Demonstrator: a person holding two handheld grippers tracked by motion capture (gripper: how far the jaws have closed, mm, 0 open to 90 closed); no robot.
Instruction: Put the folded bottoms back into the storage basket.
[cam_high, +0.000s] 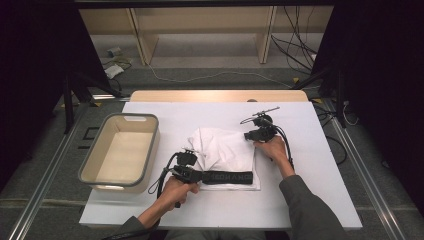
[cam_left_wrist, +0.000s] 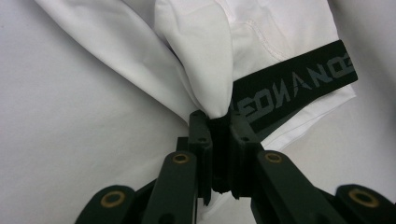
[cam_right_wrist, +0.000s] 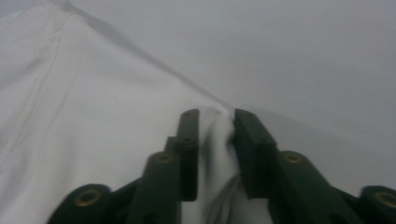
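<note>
Evidently for folding, the left gripper (cam_high: 196, 174) has its jaws clamped on the white cloth garment with a black lettered waistband (cam_high: 225, 150) at seven o'clock, mid-counter; the right gripper (cam_high: 248, 135) pinches its two-o'clock corner, keeping it taut.

Waistband (cam_left_wrist: 299, 81) lettering — cut off, unreadable

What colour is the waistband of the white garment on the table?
The waistband is black with grey lettering, clearest in the left gripper view.
</note>
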